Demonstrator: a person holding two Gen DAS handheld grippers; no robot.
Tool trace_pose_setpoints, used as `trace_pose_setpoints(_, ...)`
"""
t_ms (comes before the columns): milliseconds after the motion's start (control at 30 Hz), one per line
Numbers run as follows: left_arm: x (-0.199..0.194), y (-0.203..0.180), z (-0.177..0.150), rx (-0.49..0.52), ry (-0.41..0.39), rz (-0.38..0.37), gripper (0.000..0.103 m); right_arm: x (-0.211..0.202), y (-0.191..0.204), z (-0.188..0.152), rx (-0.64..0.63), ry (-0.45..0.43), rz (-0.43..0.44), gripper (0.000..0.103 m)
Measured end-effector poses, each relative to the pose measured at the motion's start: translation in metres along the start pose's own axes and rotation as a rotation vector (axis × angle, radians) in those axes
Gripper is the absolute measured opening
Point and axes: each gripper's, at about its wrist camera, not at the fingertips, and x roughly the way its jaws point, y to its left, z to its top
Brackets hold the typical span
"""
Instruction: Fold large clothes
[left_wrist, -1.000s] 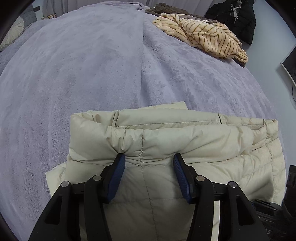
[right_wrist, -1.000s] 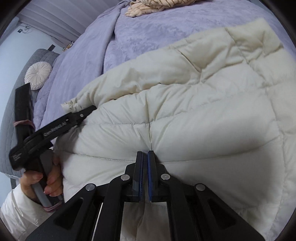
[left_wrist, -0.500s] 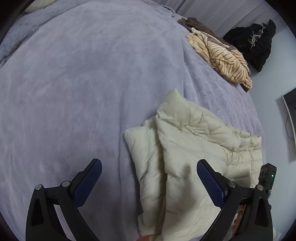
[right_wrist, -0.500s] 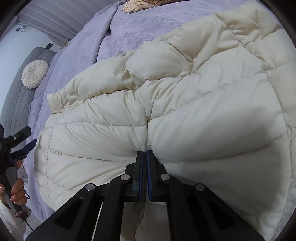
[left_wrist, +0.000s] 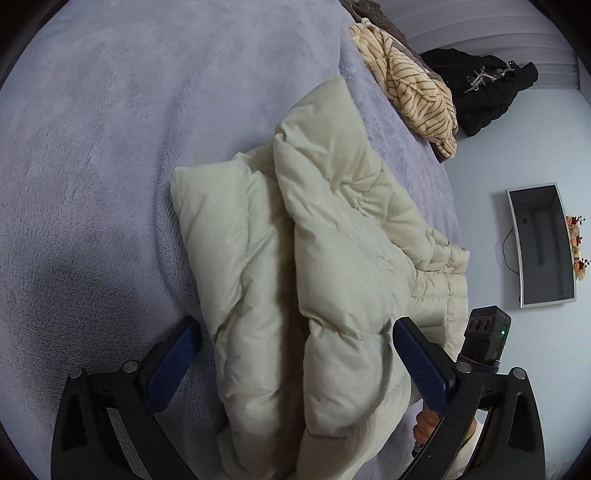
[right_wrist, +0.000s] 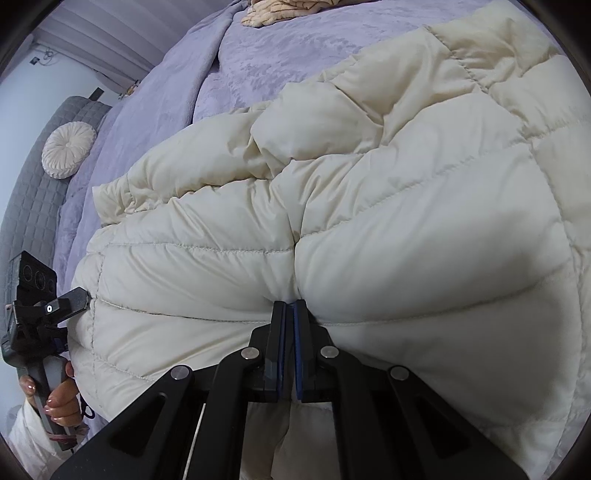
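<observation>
A cream quilted puffer jacket (left_wrist: 317, 266) lies partly folded on the lavender bedspread (left_wrist: 110, 147); it fills the right wrist view (right_wrist: 369, 229). My left gripper (left_wrist: 295, 350) is wide open, its blue pads (left_wrist: 177, 354) on either side of the jacket's near folded edge, gripping nothing. My right gripper (right_wrist: 290, 314) is shut on a pinch of the jacket's fabric at a quilting seam. The left gripper also shows in the right wrist view (right_wrist: 55, 310) at the jacket's left edge.
A striped tan garment (left_wrist: 413, 92) and a black coat (left_wrist: 480, 88) lie at the bed's far end. A monitor (left_wrist: 541, 243) hangs on the wall to the right. A round cushion (right_wrist: 68, 149) rests against the grey headboard (right_wrist: 33, 192).
My left gripper let go of the jacket's folded edge, opened wide, swung away, then came back over the near edge. My right gripper stayed shut on the jacket.
</observation>
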Motion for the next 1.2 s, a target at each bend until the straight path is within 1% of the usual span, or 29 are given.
trace_pose_setpoints(67,-0.012,-0.011,0.002,0.045,-0.031,-0.014,0.103,0.000,0.000,0.000,0.002,0.000,0.001,0.002)
trace_pose_setpoints(133,-0.013,-0.020,0.003,0.080,-0.029,-0.030,0.103,-0.001,-0.001,0.000,0.005,-0.001,0.004,0.002)
trace_pose_setpoints(200,-0.002,-0.022,0.008,0.091,0.006,0.010,0.103,0.000,-0.002,0.000,0.006,0.000,0.007,0.002)
trace_pose_setpoints(300,0.019,-0.016,0.011,0.068,0.052,0.062,0.103,-0.001,-0.004,0.001,0.011,0.001,0.010,0.002)
trace_pose_setpoints(367,0.028,-0.012,0.011,0.047,0.059,0.083,0.103,0.000,-0.005,0.001,0.009,0.003,0.009,0.002)
trace_pose_setpoints(400,0.028,-0.012,0.011,0.036,0.054,0.077,0.103,0.000,-0.006,0.001,0.007,0.003,0.009,0.002)
trace_pose_setpoints(433,0.026,-0.015,0.011,0.029,0.045,0.054,0.102,-0.001,-0.006,0.002,0.006,0.003,0.011,0.002)
trace_pose_setpoints(500,0.018,-0.028,0.008,0.047,0.030,-0.034,0.100,-0.001,-0.008,0.002,0.009,0.003,0.018,0.002)
trace_pose_setpoints(533,0.014,-0.039,0.006,0.078,0.022,-0.051,0.098,-0.001,-0.009,0.002,0.012,0.002,0.023,0.002)
trace_pose_setpoints(567,0.012,-0.052,0.004,0.116,0.020,-0.046,0.088,-0.001,-0.010,0.002,0.017,0.001,0.029,0.002)
trace_pose_setpoints(600,0.011,-0.066,0.002,0.157,0.021,-0.028,0.070,0.000,-0.012,0.002,0.023,0.001,0.035,0.002)
trace_pose_setpoints(633,0.011,-0.078,0.000,0.192,0.029,-0.001,0.058,0.000,-0.013,0.002,0.029,0.002,0.041,0.002)
trace_pose_setpoints(667,0.012,-0.089,0.000,0.221,0.037,0.023,0.038,0.000,-0.014,0.002,0.033,0.003,0.044,0.002)
trace_pose_setpoints(700,0.012,-0.100,0.000,0.241,0.036,0.033,0.032,0.001,-0.016,0.002,0.036,0.004,0.046,0.002)
trace_pose_setpoints(767,0.009,-0.122,-0.002,0.272,0.025,0.034,0.026,0.001,-0.017,0.003,0.037,0.006,0.046,0.002)
trace_pose_setpoints(800,0.007,-0.132,-0.003,0.285,0.022,0.035,0.025,0.001,-0.018,0.003,0.037,0.006,0.047,0.002)
trace_pose_setpoints(933,0.007,-0.176,-0.012,0.336,0.021,0.027,0.025,0.003,-0.021,0.004,0.035,0.004,0.058,0.002)
trace_pose_setpoints(1033,0.016,-0.206,-0.021,0.343,0.037,0.027,0.025,0.005,-0.024,0.003,0.036,-0.004,0.072,0.002)
trace_pose_setpoints(1133,0.029,-0.230,-0.028,0.372,0.034,0.078,0.025,0.006,-0.030,0.001,0.049,-0.014,0.099,0.002)
trace_pose_setpoints(1200,0.035,-0.233,-0.030,0.360,0.039,0.091,0.025,0.006,-0.035,0.002,0.070,-0.008,0.123,0.002)
